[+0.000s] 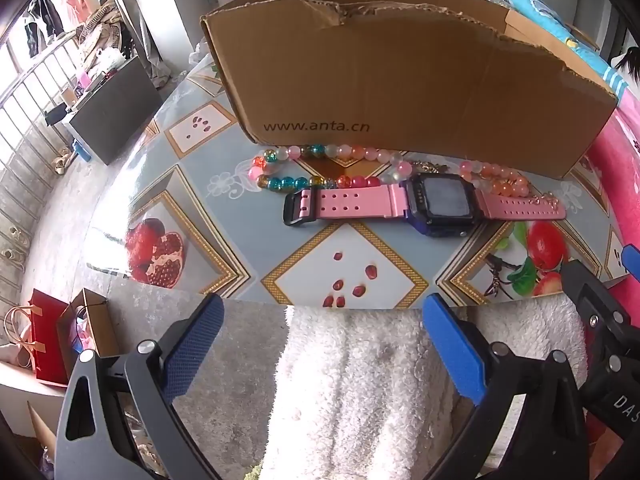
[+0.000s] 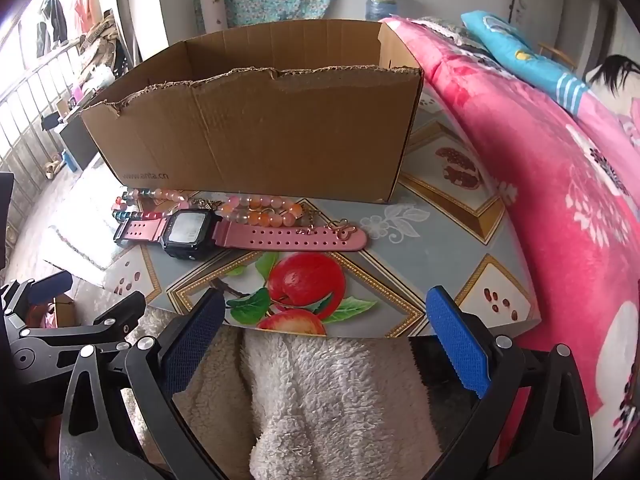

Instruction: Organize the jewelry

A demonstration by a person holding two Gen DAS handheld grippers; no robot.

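both grippers hover at the near edge of the desk (image 2: 420,216) over a white fleece; the left gripper (image 1: 322,322) and right gripper (image 2: 326,320) have fingers spread wide, holding nothing. further in lies the pink watch (image 1: 424,202), flat, with the bead bracelets (image 1: 320,164) just behind, against the cardboard box (image 2: 256,136). a thin chain (image 2: 320,224) seems draped over the strap. best pinch the strap mid-length, lift clear, then drop inside the box
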